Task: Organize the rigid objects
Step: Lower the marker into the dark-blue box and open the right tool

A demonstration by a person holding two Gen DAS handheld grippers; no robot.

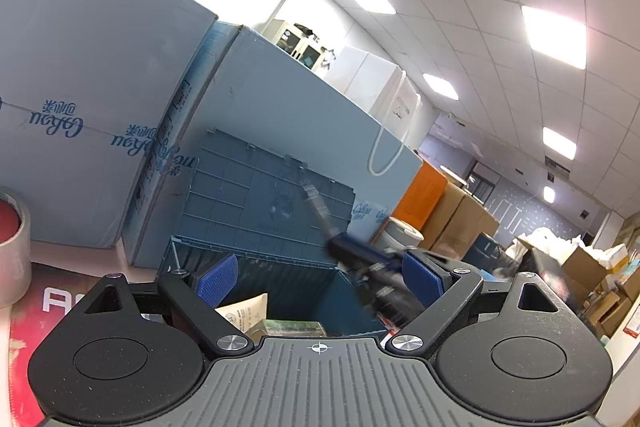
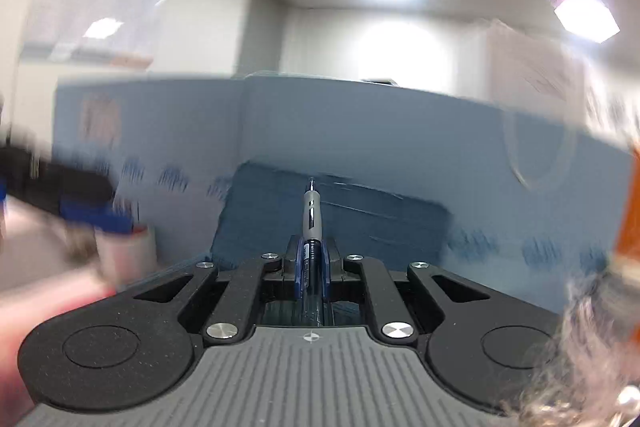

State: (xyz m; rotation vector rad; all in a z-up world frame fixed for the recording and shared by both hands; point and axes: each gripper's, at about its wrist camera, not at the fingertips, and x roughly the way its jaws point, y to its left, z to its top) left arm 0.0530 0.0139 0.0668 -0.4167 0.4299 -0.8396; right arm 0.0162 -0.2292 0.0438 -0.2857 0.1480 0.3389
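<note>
My right gripper is shut on a pen with a grey grip and a clear barrel; its tip points forward and up past the fingertips. Behind it stands a dark blue plastic crate. In the left wrist view my left gripper is open and empty above the same blue crate, whose lid leans open. The right gripper with the pen shows there blurred, just right of my left fingers. The crate holds a tan paper packet and a green-printed box.
Large light-blue cartons stand behind the crate. A roll of grey tape sits at the left on a red mat. White bags, an orange box and brown cartons are at the right. The right wrist view is motion-blurred.
</note>
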